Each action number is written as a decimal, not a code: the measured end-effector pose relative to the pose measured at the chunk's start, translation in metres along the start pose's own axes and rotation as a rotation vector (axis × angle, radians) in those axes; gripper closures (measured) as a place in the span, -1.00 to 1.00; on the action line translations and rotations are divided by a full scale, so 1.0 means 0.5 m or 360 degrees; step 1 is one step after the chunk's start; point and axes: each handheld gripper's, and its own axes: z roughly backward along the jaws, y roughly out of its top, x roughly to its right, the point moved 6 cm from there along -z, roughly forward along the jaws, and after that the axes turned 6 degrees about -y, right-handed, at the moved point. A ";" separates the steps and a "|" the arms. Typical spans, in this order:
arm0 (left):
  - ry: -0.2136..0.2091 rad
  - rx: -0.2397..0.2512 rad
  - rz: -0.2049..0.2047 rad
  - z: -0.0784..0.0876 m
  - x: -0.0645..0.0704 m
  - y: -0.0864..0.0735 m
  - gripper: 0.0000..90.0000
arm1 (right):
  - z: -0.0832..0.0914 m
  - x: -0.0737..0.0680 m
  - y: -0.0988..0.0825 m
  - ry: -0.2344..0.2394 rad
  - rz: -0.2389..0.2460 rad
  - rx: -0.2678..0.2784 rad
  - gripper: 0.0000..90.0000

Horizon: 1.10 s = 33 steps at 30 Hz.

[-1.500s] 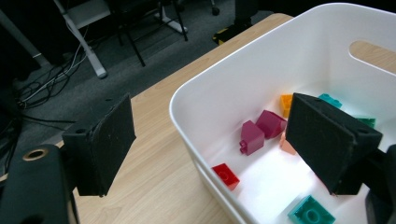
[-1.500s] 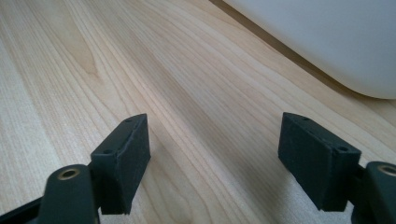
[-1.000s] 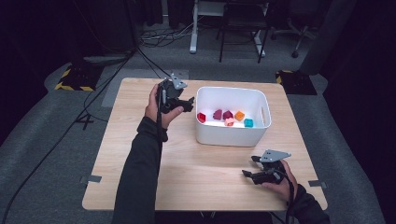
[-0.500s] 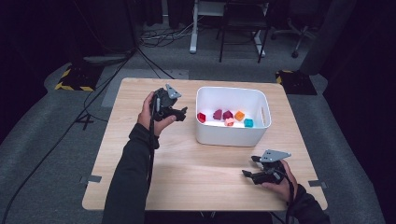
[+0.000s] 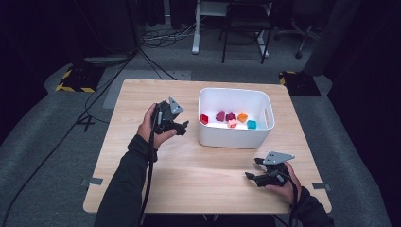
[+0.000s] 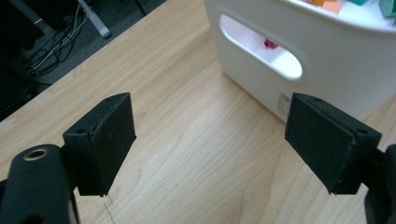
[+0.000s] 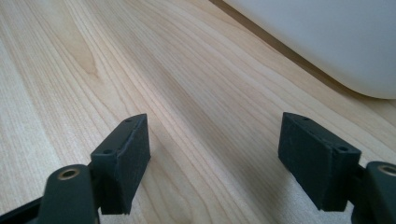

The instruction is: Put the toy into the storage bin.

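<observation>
My left gripper point(image 5: 181, 127) hovers over the wooden table point(image 5: 142, 156), just left of a white bin point(image 5: 231, 138), and points toward it. Its jaws stand open with nothing between them. In the left gripper view the gripper point(image 6: 210, 144) faces the bin's point(image 6: 336, 70) handle slot, through which a magenta block point(image 6: 269, 43) shows. The bin holds several small blocks, among them a red one point(image 5: 204, 118), an orange one point(image 5: 242, 117) and a teal one point(image 5: 251, 124). My right gripper point(image 5: 252, 169) rests low at the table's front right, open and empty. In its own view the gripper point(image 7: 215, 158) stands over bare wood.
The bin's rounded wall point(image 7: 327, 37) lies close ahead of the right gripper. Beyond the table's far edge are chair and desk legs point(image 5: 196, 28) with cables on a dark floor. Bare tabletop stretches between the two hands.
My left gripper has sunk and drawn back toward the person, away from the bin's far corner. The right gripper has stayed put.
</observation>
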 end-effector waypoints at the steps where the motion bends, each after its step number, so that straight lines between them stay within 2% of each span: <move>1: -0.0015 -0.0002 -0.0004 0.001 0.005 -0.005 -0.63 | 0.000 0.000 0.000 0.0001 -0.0001 0.0000 -0.44; 3: -0.0026 -0.0002 -0.0004 0.005 0.013 -0.018 -0.63 | 0.000 0.000 0.000 0.0000 -0.0002 0.0000 -0.44; 6: -0.0014 -0.0028 -0.0060 0.008 0.022 -0.037 -0.63 | 0.000 0.000 0.000 0.0002 -0.0001 0.0000 -0.44; 10: -0.0061 -0.0045 -0.0048 0.012 0.037 -0.060 -0.63 | 0.000 0.000 0.000 0.0002 -0.0001 0.0001 -0.44; 14: -0.0063 -0.0059 -0.0081 0.019 0.044 -0.083 -0.63 | 0.000 0.000 0.000 0.0002 -0.0002 0.0000 -0.44; 17: -0.0085 -0.0069 -0.0076 0.022 0.052 -0.102 -0.63 | 0.000 0.000 0.000 0.0002 -0.0004 0.0000 -0.44; 18: -0.0095 -0.0070 -0.0053 0.022 0.055 -0.107 -0.64 | 0.000 0.000 0.000 0.0001 -0.0001 0.0001 -0.44; 24: -0.0110 -0.0099 -0.0066 0.017 0.066 -0.147 -0.64 | 0.000 0.000 0.000 0.0002 0.0000 0.0000 -0.44; 26: -0.0138 -0.0101 -0.0029 0.014 0.074 -0.160 -0.64 | 0.000 0.000 0.000 0.0002 0.0000 0.0000 -0.44; 28: -0.0122 -0.0117 -0.0044 0.015 0.076 -0.172 -0.64 | 0.000 0.000 0.000 0.0000 0.0000 0.0000 -0.44; 33: -0.0147 -0.0143 -0.0036 0.015 0.088 -0.206 -0.64 | 0.000 0.000 0.000 0.0001 0.0000 0.0000 -0.44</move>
